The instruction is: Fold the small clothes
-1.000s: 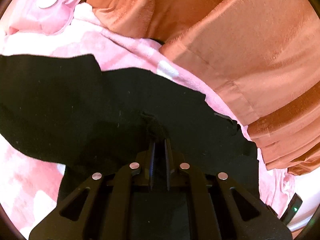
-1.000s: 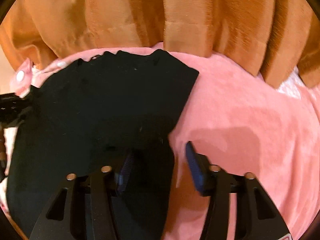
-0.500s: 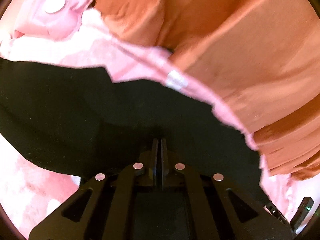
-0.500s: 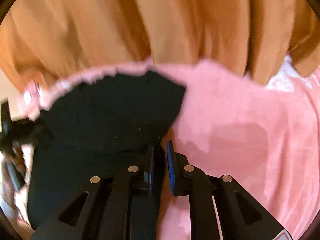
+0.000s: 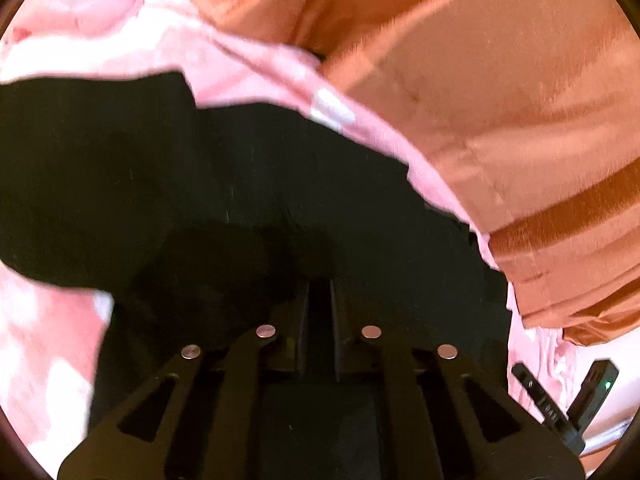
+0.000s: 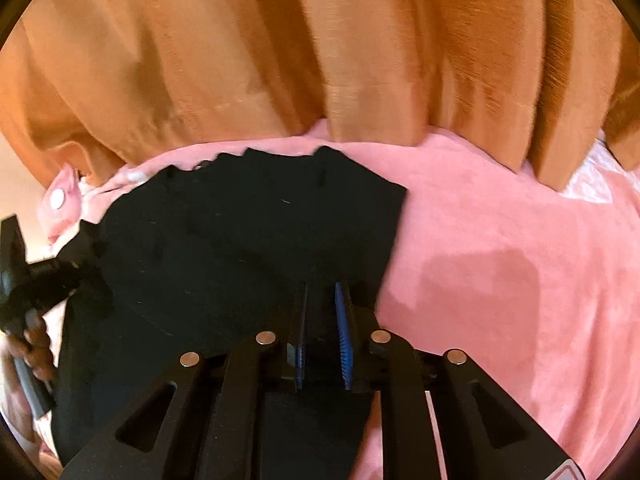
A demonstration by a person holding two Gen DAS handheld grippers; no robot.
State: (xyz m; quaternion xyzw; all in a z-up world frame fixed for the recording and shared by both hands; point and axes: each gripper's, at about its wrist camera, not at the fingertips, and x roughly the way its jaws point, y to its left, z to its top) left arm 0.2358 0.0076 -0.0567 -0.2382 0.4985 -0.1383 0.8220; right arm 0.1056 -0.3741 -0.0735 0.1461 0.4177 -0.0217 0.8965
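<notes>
A home bedroom, by the look of it; a soft pink plush blanket [image 6: 500, 240] covers the surface like bedding; long orange curtains [image 6: 320, 48] hang in folds along its far edge.

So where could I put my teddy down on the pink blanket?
Right of the black garment, the pink blanket lies bare up to the orange curtain. The left side is crowded: garment, both grippers.
</notes>
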